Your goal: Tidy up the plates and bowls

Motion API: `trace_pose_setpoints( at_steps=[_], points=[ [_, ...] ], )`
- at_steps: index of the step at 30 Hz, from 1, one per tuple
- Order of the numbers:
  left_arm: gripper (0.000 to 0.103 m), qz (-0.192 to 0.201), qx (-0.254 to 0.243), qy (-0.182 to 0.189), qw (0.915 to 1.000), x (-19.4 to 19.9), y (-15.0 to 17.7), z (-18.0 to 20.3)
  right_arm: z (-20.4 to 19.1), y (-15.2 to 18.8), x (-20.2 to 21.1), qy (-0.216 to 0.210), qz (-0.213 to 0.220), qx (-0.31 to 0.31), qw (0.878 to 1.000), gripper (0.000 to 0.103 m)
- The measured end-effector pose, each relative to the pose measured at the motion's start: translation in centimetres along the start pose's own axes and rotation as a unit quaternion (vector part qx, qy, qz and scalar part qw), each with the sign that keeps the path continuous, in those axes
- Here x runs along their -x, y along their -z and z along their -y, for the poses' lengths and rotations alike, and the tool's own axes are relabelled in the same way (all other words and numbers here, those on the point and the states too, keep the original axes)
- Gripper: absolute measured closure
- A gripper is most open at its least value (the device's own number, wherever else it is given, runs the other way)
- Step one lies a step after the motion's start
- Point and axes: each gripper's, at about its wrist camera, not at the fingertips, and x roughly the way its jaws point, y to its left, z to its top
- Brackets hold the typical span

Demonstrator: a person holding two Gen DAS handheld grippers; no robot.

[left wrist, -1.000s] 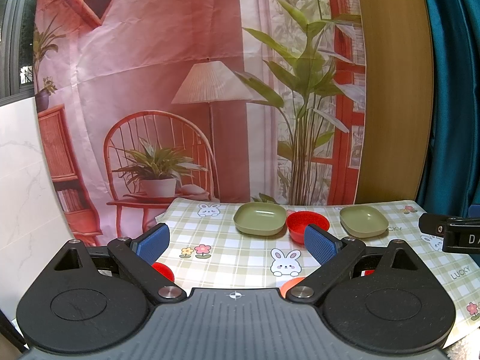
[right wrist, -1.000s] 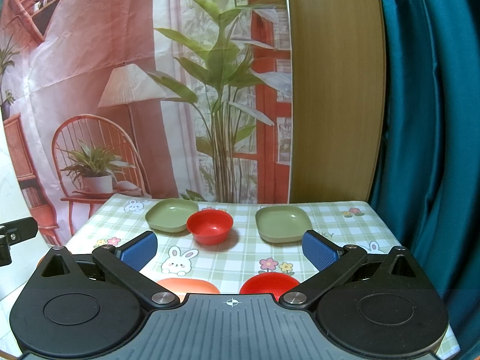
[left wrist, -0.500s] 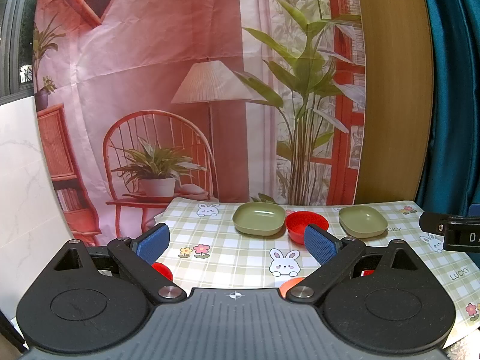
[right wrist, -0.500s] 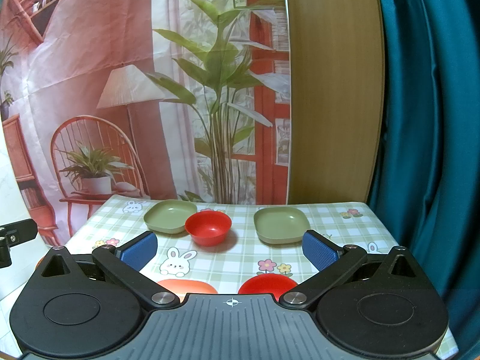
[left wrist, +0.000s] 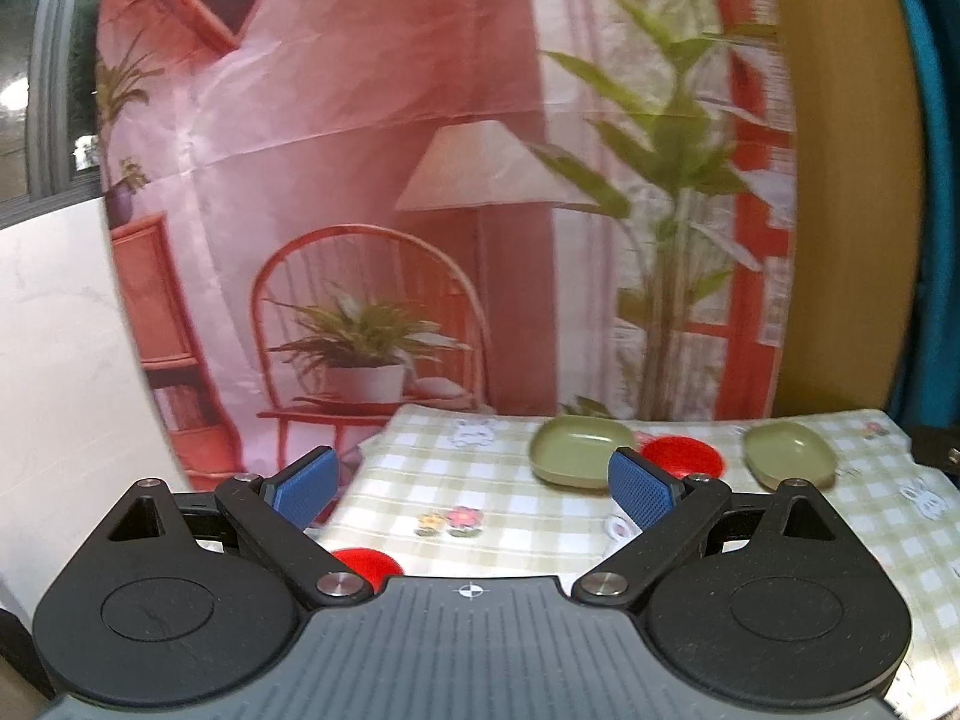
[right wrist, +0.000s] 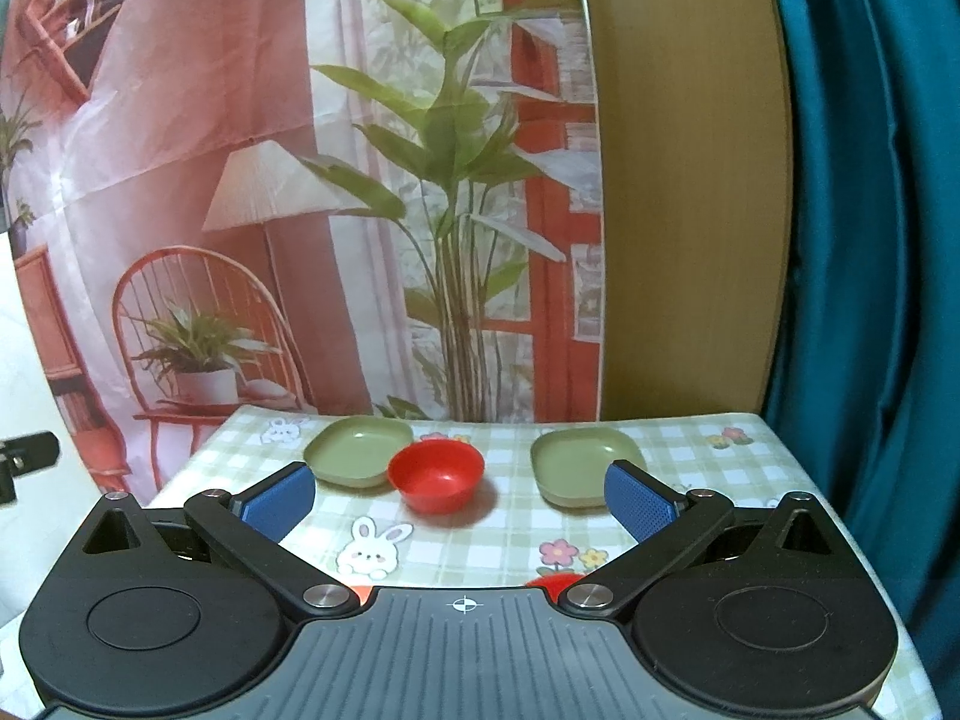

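Nearest to you, both tools are empty: the right gripper (right wrist: pixel 461 495) has its jaws spread wide with nothing between the blue pads, and the left gripper (left wrist: pixel 474 483) is also wide open and holds nothing. Just past the housing, low in the right wrist view, only thin slivers of a red dish (right wrist: pixel 552 581) and an orange one (right wrist: pixel 360 589) are visible, and in the left wrist view another red piece (left wrist: pixel 360 561) sits at the lower left beside the finger arm. If you lower a gripper without looking, the body could push these off the near edge, because the camera hardly sees them. In the middle of the checked tablecloth (right wrist: pixel 480 534) stands the red bowl (right wrist: pixel 436 474), and it looks to touch or nearly touch the left green plate (right wrist: pixel 359 457) behind it, so a wide jaw closing on the bowl rim may also catch the plate and drag it. The right green plate (right wrist: pixel 579 465) lies apart, on the right side of the frame, partly behind your right pad. Far back hangs the printed backdrop (right wrist: pixel 270 180), close to the table's rear edge; I think a dish pushed too far could slide under it. The left view is blurred, so judge positions there carefully.
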Motion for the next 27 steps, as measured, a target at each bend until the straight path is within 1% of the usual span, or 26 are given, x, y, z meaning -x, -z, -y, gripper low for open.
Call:
trace_pose_setpoints(
  at_steps=[5,8,14,16,20,22,26,27],
  points=[
    [0.005,0.000,-0.002,-0.024,0.9997,-2.5,-1.3,-2.1,-1.3,-0.4,-3.4,-0.007,-0.006,0.011,1.000,0.000],
    [0.005,-0.001,-0.009,-0.029,0.9996,-4.1,-1.8,-3.5,-2.9,-0.5,-5.6,-0.008,-0.010,0.028,1.000,0.000],
    [0.006,-0.015,-0.004,-0.047,0.9988,-7.4,-2.1,-6.9,-6.4,-0.4,-9.9,-0.038,-0.020,0.040,0.998,0.000],
    [0.006,-0.021,-0.005,-0.057,0.9982,-8.4,-1.9,-8.0,-8.0,-0.2,-11.2,-0.054,-0.020,0.049,0.997,0.001],
    [0.006,-0.030,0.007,-0.064,0.9975,-10.3,-1.1,-10.2,-11.8,0.5,-13.6,-0.088,-0.021,0.072,0.993,0.002],
    [0.006,-0.041,0.012,-0.070,0.9966,-11.4,-0.7,-11.2,-13.8,1.1,-14.7,-0.106,-0.023,0.085,0.990,0.006],
    [0.006,-0.062,0.025,-0.081,0.9945,-13.1,0.8,-13.2,-18.1,2.5,-17.3,-0.157,-0.050,0.118,0.979,0.013],
    [0.007,-0.066,0.030,-0.081,0.9941,-13.5,1.2,-13.8,-19.2,2.9,-17.7,-0.167,-0.056,0.126,0.976,0.016]
  ],
)
